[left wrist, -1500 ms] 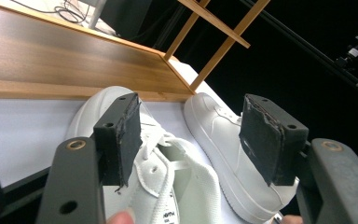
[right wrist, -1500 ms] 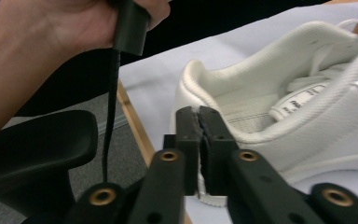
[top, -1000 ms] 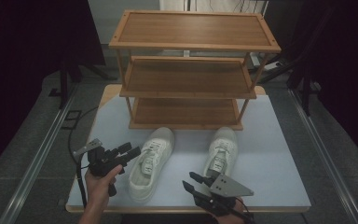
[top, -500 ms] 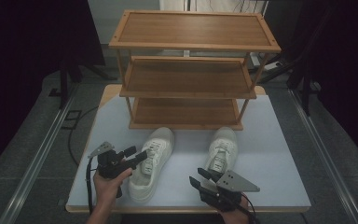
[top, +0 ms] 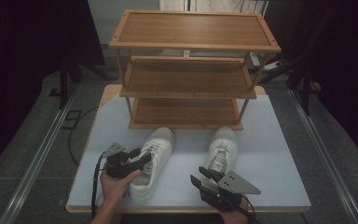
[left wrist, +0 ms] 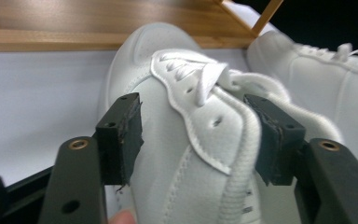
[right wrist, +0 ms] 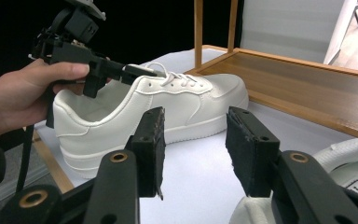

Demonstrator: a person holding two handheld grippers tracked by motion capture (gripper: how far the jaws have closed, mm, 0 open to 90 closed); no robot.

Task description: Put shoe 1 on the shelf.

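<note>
On the white table [top: 270, 140], the left gripper [top: 137, 161] straddles the left sneaker [top: 154, 161], jaws wide. The right gripper [top: 205, 179] gapes beside the right sneaker [top: 223, 149]

White shoes [top: 154, 161], brown wooden rack [top: 191, 70], pale grey table [top: 279, 154]

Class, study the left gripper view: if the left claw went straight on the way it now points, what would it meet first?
The left claw, open, would first meet the white lace-up sneaker lying between its jaws, around the laced upper; whether the pads already touch is unclear. Beyond stands the three-tier wooden shoe rack.
</note>
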